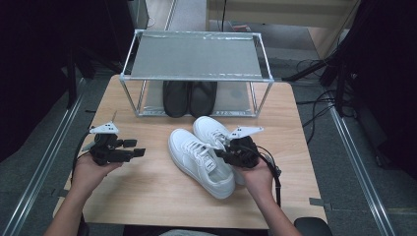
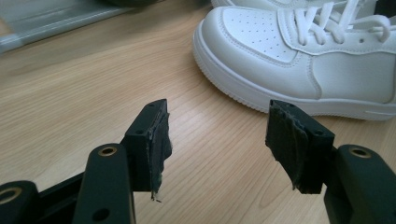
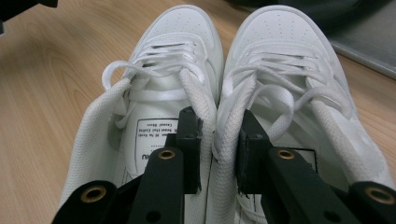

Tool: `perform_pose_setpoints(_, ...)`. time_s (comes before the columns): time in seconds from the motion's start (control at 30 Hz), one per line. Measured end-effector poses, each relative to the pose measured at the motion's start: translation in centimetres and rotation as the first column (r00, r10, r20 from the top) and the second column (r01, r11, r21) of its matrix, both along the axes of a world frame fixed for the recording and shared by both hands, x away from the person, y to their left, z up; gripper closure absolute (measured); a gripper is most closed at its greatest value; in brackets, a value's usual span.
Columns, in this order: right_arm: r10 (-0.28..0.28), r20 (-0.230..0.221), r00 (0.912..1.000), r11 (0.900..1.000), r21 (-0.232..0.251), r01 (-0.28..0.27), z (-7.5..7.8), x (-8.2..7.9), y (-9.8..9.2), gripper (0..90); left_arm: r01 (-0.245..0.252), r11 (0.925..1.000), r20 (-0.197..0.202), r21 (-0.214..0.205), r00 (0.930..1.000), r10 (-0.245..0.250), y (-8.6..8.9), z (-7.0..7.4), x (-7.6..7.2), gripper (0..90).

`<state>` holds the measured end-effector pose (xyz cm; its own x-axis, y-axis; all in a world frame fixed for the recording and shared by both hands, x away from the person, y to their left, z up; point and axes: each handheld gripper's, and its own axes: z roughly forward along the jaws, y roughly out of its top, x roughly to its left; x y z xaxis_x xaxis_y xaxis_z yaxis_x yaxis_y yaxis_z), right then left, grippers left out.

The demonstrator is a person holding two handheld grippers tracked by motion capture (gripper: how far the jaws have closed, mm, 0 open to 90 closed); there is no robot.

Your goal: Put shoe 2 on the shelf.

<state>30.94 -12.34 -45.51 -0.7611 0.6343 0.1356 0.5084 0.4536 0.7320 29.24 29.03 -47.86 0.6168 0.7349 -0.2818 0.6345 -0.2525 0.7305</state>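
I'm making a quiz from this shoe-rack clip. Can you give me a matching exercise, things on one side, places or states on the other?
Things:
1. white sneakers
2. black shoes
3. left gripper
4. right gripper

Places or states:
A. on the lower level of the metal rack
B. jaws open over bare table
C. side by side on the table in front of the rack
D. jaws pinching the two inner collars of the white pair together

Pairs: 1-C, 2-A, 3-B, 4-D
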Motion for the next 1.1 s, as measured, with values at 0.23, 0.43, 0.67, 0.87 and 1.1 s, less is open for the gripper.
perform_pose_setpoints(0.23,0.104,0.011,0.9945,0.9945,-0.015,-0.104,1.2,1.0,1.2,76.8,-0.067,0.9978,0.001,-0.003,0.9978,0.067,1.7,-0.3,-0.7,39.4)
perform_pose_setpoints(0.43,0.192,0.005,0.9813,0.9804,0.043,-0.192,2.2,2.6,1.0,76.9,-0.094,0.9954,-0.013,0.017,0.9954,0.095,2.3,-0.6,-0.8,39.5)
perform_pose_setpoints(0.67,0.283,-0.002,0.9592,0.9588,0.028,-0.283,3.9,5.0,1.6,77.0,-0.097,0.9951,-0.012,0.018,0.9952,0.098,2.7,-0.6,-1.1,39.4)
perform_pose_setpoints(0.87,0.349,-0.001,0.9372,0.9364,0.040,-0.348,5.7,6.4,2.1,77.1,-0.115,0.9933,-0.011,0.008,0.9932,0.116,3.3,-0.7,-1.2,39.4)
perform_pose_setpoints(1.1,0.416,0.008,0.9095,0.9080,0.054,-0.415,8.4,7.0,3.1,76.9,-0.122,0.9925,-0.016,0.009,0.9924,0.122,3.5,-0.7,-1.2,39.4)
